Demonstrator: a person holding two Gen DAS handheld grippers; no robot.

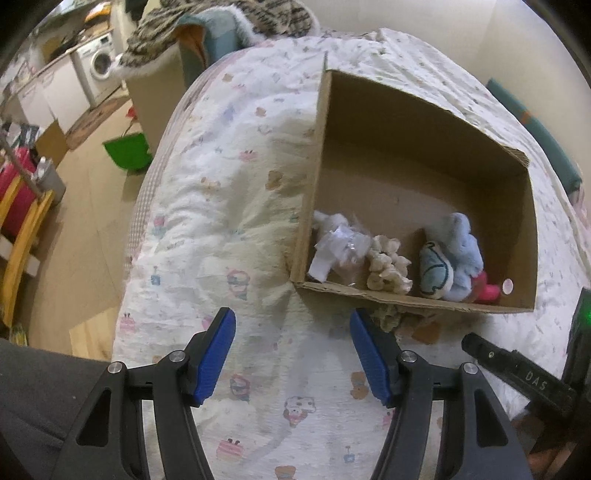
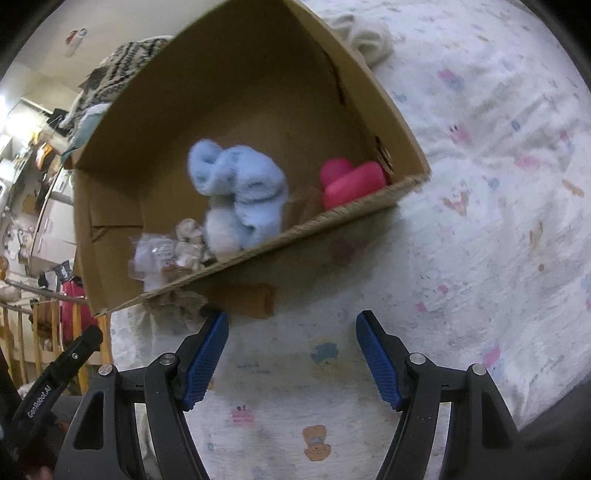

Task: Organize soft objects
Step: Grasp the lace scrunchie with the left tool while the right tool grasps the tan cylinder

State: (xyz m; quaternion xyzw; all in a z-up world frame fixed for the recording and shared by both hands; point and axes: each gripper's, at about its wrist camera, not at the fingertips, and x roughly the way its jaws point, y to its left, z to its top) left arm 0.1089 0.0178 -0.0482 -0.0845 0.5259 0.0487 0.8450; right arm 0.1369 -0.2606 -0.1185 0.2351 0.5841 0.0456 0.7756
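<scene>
An open cardboard box [image 1: 413, 299] lies on a bed quilt [image 1: 221, 184]. Along its near wall sit a white wrapped soft item [image 1: 340, 243], a cream ruffled piece [image 1: 388, 269], a light blue plush [image 1: 454, 251] and a pink toy [image 1: 487, 288]. My left gripper [image 1: 291, 312] hangs open over bare quilt just in front of the box. A crumpled beige piece [image 1: 391, 317] lies outside the box by its right finger. In the right wrist view my right gripper [image 2: 292, 314] is open too, just short of a tan rolled cloth [image 2: 251, 299] at the box's [image 2: 369, 199] front wall.
A white folded cloth [image 2: 369, 37] lies on the quilt beyond the box. The bed's edge drops to the floor on the left, where a green bin [image 1: 129, 149], a yellow wooden chair [image 1: 22, 240] and a washing machine [image 1: 99, 62] stand. A striped blanket [image 1: 221, 22] is heaped behind.
</scene>
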